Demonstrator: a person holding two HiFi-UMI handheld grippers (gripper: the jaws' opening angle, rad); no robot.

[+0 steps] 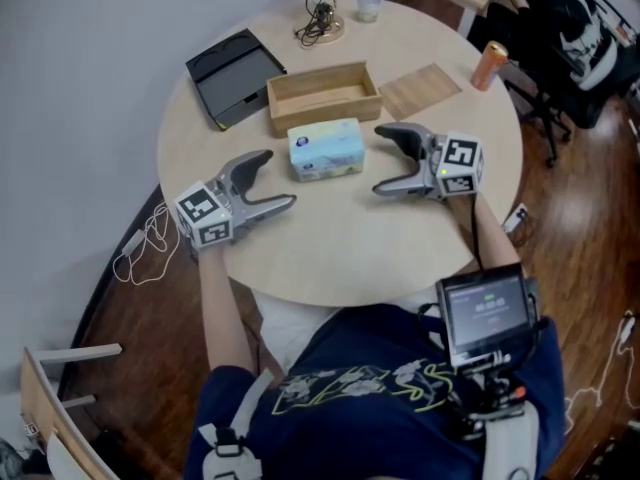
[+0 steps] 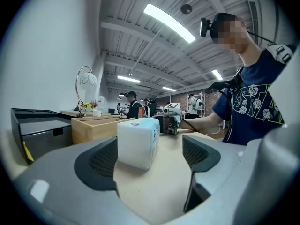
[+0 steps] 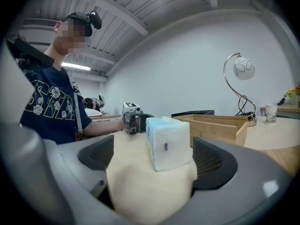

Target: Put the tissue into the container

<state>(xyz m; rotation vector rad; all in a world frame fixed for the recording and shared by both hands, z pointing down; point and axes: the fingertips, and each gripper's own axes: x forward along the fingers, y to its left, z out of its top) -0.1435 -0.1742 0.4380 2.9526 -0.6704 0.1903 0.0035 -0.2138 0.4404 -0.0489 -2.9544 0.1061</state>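
Note:
A pale blue and white tissue pack (image 1: 325, 149) lies on the round table (image 1: 340, 238), just in front of the open wooden container (image 1: 323, 95). My left gripper (image 1: 280, 179) rests on the table to the pack's left, open and apart from it. To the pack's right my right gripper (image 1: 379, 160) is open too and faces the left one. In the left gripper view the tissue pack (image 2: 138, 142) stands beyond the open jaws, nearer the left one, with the container (image 2: 93, 128) behind. The right gripper view shows the pack (image 3: 168, 142) ahead between the wide jaws, untouched.
A black tray box (image 1: 235, 76) sits left of the container. A flat wooden board (image 1: 420, 90) and an orange can (image 1: 489, 65) are at the right. A lamp base (image 1: 320, 23) and a cup (image 1: 368, 8) stand at the far edge. Another person sits at the upper right.

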